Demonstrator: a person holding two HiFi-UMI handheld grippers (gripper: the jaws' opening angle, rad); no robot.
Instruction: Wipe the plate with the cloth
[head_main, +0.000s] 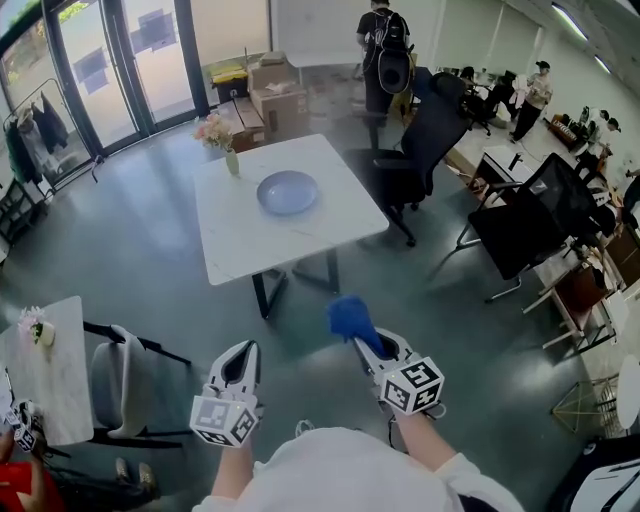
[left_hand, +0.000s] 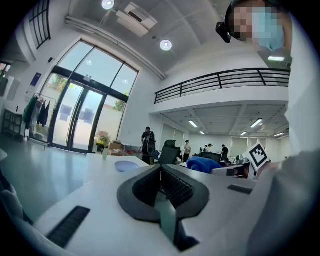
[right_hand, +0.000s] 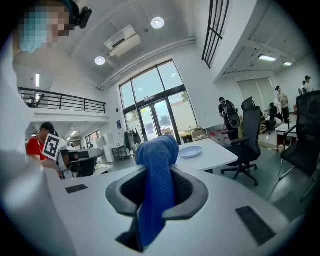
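A pale blue plate (head_main: 288, 192) lies on the white square table (head_main: 240, 238) well ahead of me; it also shows as the plate (left_hand: 127, 165) in the left gripper view and the plate (right_hand: 190, 151) in the right gripper view. My right gripper (head_main: 360, 340) is shut on a blue cloth (head_main: 350, 318), which sticks up out of its jaws as the cloth (right_hand: 156, 185). My left gripper (head_main: 238, 355) is shut with nothing in it, its jaws pressed together in the left gripper view (left_hand: 161, 167). Both grippers hang over the floor, short of the table.
A small vase of flowers (head_main: 222, 140) stands on the table's far left corner. Black office chairs (head_main: 420, 150) stand to the table's right, a grey chair (head_main: 120, 385) and a second white table (head_main: 50, 380) at my left. Cardboard boxes (head_main: 275, 95) and several people are farther back.
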